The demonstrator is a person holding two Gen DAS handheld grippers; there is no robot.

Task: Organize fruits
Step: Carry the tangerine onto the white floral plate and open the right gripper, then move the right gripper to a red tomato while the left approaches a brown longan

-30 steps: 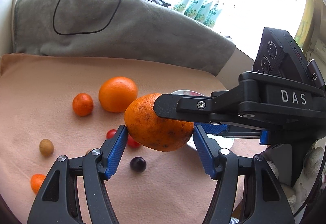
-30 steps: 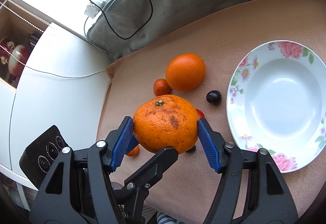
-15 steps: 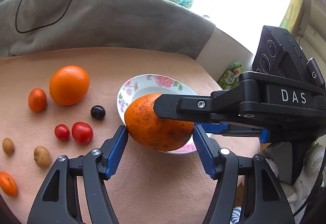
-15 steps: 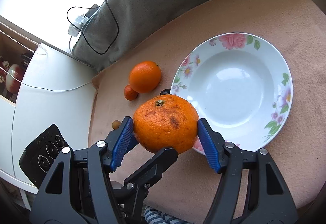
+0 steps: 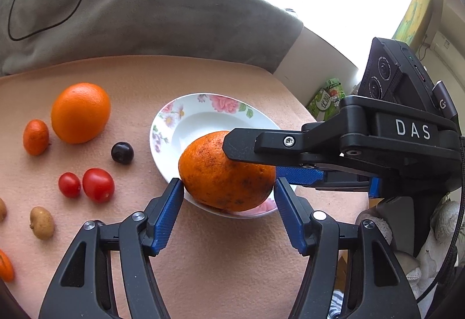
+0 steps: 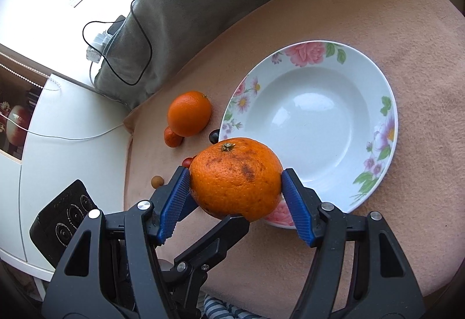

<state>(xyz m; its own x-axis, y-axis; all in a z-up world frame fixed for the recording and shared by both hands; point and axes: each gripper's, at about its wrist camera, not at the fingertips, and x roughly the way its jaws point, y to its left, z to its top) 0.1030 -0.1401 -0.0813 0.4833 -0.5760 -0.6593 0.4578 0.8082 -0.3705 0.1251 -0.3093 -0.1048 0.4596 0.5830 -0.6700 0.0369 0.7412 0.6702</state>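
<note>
A large speckled orange (image 5: 223, 176) is gripped from both sides by both grippers at once. My left gripper (image 5: 228, 188) is shut on it, and my right gripper (image 6: 235, 182) is shut on the same orange (image 6: 235, 176); its finger crosses the left wrist view. The orange hangs above the near rim of a white floral plate (image 5: 186, 118), which is empty in the right wrist view (image 6: 316, 127). A second orange (image 5: 80, 112), a small mandarin (image 5: 35, 136), a dark cherry (image 5: 122, 152) and two cherry tomatoes (image 5: 98, 184) lie left of the plate.
The fruits lie on a peach cloth (image 5: 139, 78). A grey blanket (image 5: 151, 14) with a black cable (image 5: 37, 31) lies along the back. Small brown fruits (image 5: 42, 223) and an orange piece (image 5: 5, 265) sit at the left edge. A white cabinet (image 6: 58, 130) stands beside the table.
Both grippers carried the speckled orange to the right, from above the loose fruits to above the plate's near rim, and a little lower. Both stayed shut on it.
</note>
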